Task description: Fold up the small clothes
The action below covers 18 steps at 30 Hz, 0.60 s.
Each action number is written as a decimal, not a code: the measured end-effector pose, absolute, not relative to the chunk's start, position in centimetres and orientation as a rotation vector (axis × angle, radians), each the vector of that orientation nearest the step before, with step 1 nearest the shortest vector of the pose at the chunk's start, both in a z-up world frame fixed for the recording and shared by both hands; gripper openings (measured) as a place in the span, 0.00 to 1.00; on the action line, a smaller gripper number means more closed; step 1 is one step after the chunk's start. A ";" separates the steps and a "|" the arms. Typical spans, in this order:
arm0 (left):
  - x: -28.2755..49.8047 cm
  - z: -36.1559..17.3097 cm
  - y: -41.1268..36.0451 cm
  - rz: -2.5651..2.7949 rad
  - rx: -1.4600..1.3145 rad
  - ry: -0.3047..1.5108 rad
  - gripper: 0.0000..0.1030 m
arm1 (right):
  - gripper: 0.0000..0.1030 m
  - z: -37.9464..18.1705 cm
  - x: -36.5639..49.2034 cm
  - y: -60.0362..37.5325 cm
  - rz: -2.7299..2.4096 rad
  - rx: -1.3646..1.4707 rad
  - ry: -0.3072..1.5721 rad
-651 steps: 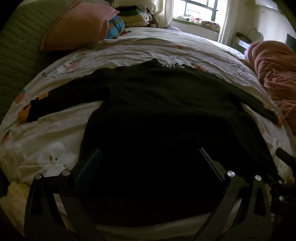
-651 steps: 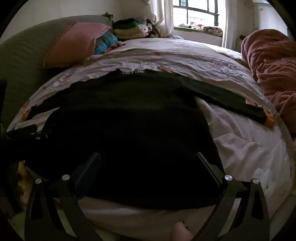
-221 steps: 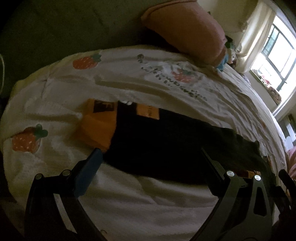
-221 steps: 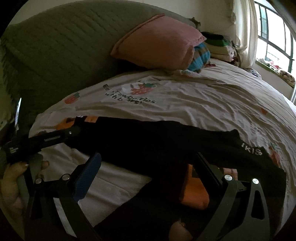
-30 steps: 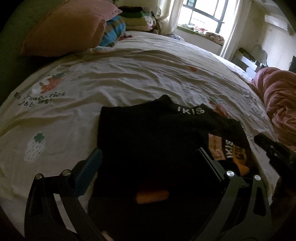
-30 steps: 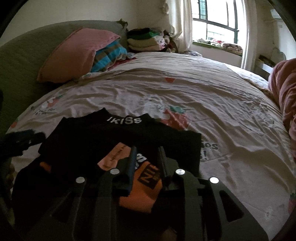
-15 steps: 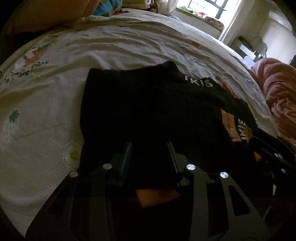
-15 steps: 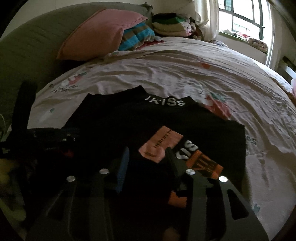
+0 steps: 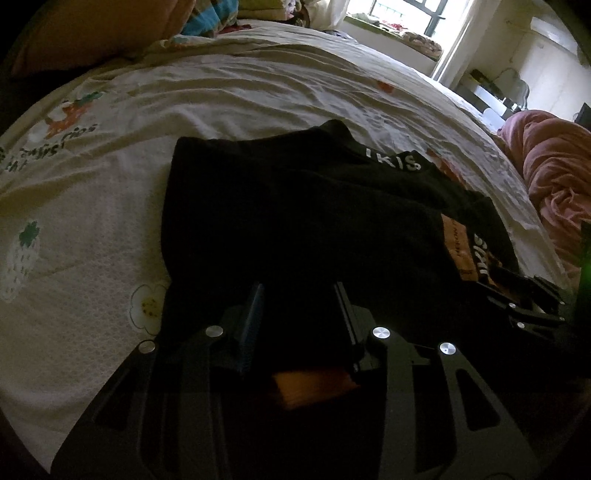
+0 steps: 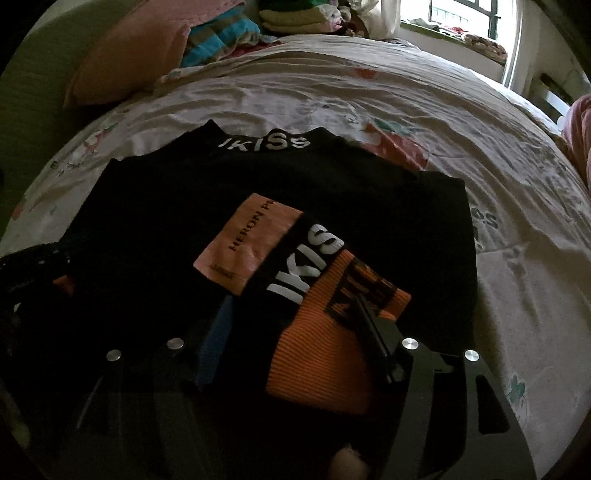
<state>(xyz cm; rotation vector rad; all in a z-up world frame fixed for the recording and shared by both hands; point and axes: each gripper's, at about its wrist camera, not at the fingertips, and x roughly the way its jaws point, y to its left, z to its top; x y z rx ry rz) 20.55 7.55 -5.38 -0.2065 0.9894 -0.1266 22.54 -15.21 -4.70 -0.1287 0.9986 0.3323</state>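
A black sweater (image 9: 295,206) with white "IKISS" lettering lies folded on the bed, its sleeves laid across the body. My left gripper (image 9: 299,306) is shut on the sweater's near edge, with black fabric bunched between its fingers and an orange cuff (image 9: 314,387) showing just below. In the right wrist view the sweater (image 10: 155,221) carries a pink label (image 10: 251,243). My right gripper (image 10: 295,314) hangs low over the orange ribbed cuff (image 10: 317,350); its jaws are opening, the cuff lies between them and the pads do not press it. The right gripper (image 9: 524,306) also appears at the left view's right edge.
The bed sheet (image 9: 92,221) is white with strawberry prints. A pink pillow (image 10: 125,55) and a stack of folded clothes (image 10: 295,14) sit at the head of the bed. A pink blanket (image 9: 554,166) is heaped on the right, below a window (image 9: 406,11).
My left gripper sank and went from wide open to shut on the sweater's near edge. My right gripper dropped toward the orange cuff and its jaws spread apart.
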 end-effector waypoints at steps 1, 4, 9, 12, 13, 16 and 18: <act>20.5 -5.3 7.5 -0.126 -0.205 0.990 0.29 | 0.62 -4.7 22.4 -15.1 0.328 -0.131 0.996; 20.5 -5.4 7.5 -0.126 -0.205 0.990 0.29 | 0.64 -4.3 22.0 -15.1 0.326 -0.113 0.978; 20.4 -5.3 7.3 -0.122 -0.205 0.991 0.29 | 0.75 -2.6 21.3 -16.0 0.331 -0.064 0.932; 20.4 -5.2 7.2 -0.123 -0.207 0.990 0.31 | 0.83 -1.9 20.8 -16.6 0.327 -0.026 0.923; 20.3 -5.1 7.2 -0.123 -0.210 0.989 0.32 | 0.85 -1.7 20.6 -16.8 0.330 -0.013 0.917; 20.1 -4.8 7.1 -0.123 -0.220 0.979 0.39 | 0.90 -1.2 20.1 -17.1 0.332 -0.008 0.906; 19.8 -4.5 6.9 -0.123 -0.215 0.973 0.43 | 0.90 -0.9 19.8 -17.2 0.335 -0.007 0.899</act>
